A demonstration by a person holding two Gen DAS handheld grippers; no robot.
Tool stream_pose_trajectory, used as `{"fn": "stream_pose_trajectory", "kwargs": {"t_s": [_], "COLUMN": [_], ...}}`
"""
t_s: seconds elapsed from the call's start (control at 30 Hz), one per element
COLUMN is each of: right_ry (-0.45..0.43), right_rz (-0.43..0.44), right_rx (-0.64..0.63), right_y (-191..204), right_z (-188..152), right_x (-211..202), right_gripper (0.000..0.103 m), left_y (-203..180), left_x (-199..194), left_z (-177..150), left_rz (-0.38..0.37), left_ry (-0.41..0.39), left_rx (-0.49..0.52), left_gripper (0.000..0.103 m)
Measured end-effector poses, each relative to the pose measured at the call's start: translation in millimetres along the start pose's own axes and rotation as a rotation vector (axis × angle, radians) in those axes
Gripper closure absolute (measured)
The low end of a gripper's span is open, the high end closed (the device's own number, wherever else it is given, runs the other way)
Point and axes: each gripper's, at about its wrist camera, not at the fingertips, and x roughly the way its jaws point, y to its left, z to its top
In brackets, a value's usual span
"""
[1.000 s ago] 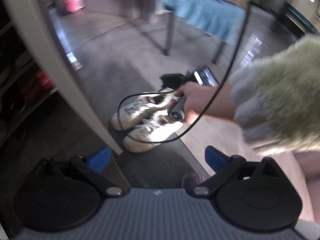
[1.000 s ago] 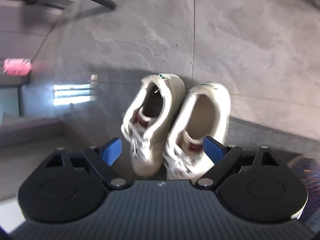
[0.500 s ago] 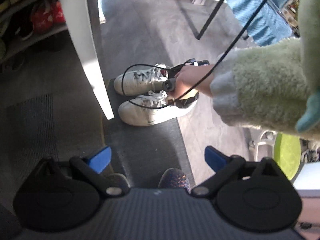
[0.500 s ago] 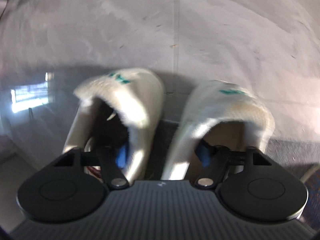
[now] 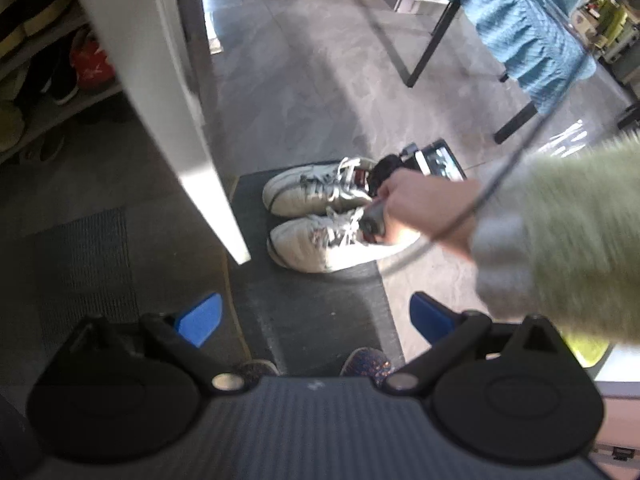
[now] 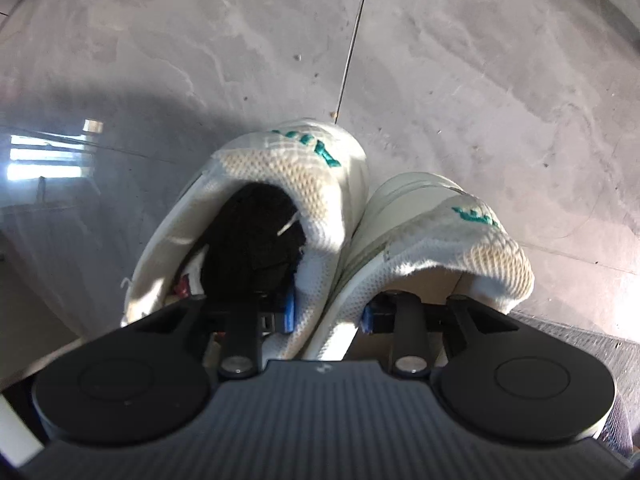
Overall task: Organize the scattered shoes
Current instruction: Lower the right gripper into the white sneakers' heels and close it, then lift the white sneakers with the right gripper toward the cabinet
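Observation:
Two white sneakers with green heel lettering stand side by side on a dark mat (image 5: 320, 320): one sneaker (image 5: 316, 194) farther off, the other sneaker (image 5: 320, 246) nearer. My right gripper (image 6: 327, 314) points down into them, one finger inside the left sneaker (image 6: 280, 168), the other inside the right sneaker (image 6: 440, 240). Its jaws are closing, and the blue pads (image 6: 289, 312) press the two inner collars together. A person's hand (image 5: 420, 208) holds that gripper. My left gripper (image 5: 314, 317) hangs open above the mat with nothing between its fingers.
A white cabinet panel (image 5: 160, 92) juts out on the left, with a shoe rack (image 5: 60, 80) full of shoes behind it. A table with a blue cloth (image 5: 520, 20) stands at the back right. The person's sparkly shoe toes (image 5: 366, 362) sit at the mat's near edge.
My right gripper has dropped into the sneakers, one finger in each, and its jaws have narrowed, drawing the heels together. The left gripper has sunk a little and rolled, still open.

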Motion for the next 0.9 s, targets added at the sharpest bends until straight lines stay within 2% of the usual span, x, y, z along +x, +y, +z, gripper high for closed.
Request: {"fn": "stream_pose_trajectory", "kwargs": {"t_s": [0.2, 0.37, 0.53, 0.63, 0.9], "right_ry": [-0.136, -0.285, -0.390, -0.420, -0.457], "right_rz": [0.086, 0.086, 0.056, 0.037, 0.013], "right_rx": [-0.037, -0.225, -0.382, -0.430, -0.522], "right_y": [-32.9, -43.5, -59.9, -75.7, -121.4], "right_z": [-15.8, -29.0, -52.1, -64.2, -102.7], "right_x": [-41.0, -74.8, -105.7, -117.8, -166.5], "right_gripper": [0.074, 0.075, 0.076, 0.077, 0.077], "left_y": [-14.9, -18.8, -17.9, -17.5, -23.6], "left_x": [2.7, -4.5, -14.2, -16.7, -47.8], "left_z": [-2.3, -9.7, -17.0, -19.6, -38.4], "left_rz": [-0.040, -0.055, -0.014, -0.018, -0.070], "left_ry": [-0.007, -0.021, -0.061, -0.057, -0.071], "left_rx": [0.052, 0.109, 0.162, 0.194, 0.394], "left_gripper": [0.002, 0.002, 0.002, 0.002, 0.002]}}
